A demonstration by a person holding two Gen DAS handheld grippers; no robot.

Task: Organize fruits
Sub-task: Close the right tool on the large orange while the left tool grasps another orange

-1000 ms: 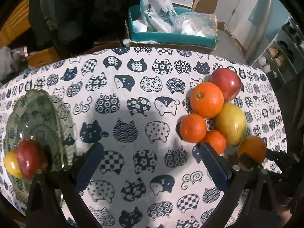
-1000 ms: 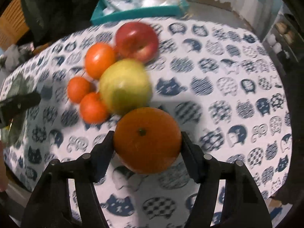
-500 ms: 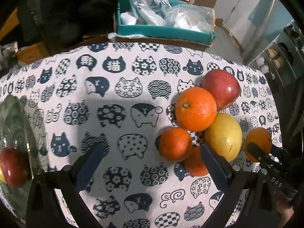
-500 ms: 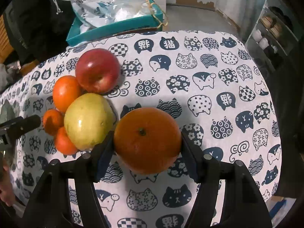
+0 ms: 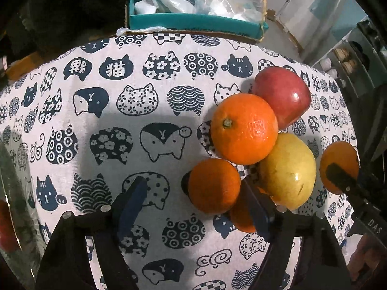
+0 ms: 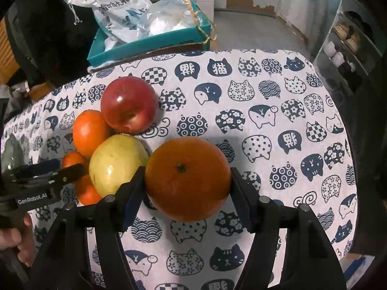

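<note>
Right claw pinching glossy orange, left claw closing beside small mandarin

Landmark: yellow fruit, mid-cluster on the tablecloth.
Left of it: three oranges packed touching; bare cloth beyond.
Behind it: red apple touching, then clear cloth up to the teal box.
Right of it: right gripper gripping a large orange just beside.
Far left: glass plate at the table edge.
</note>
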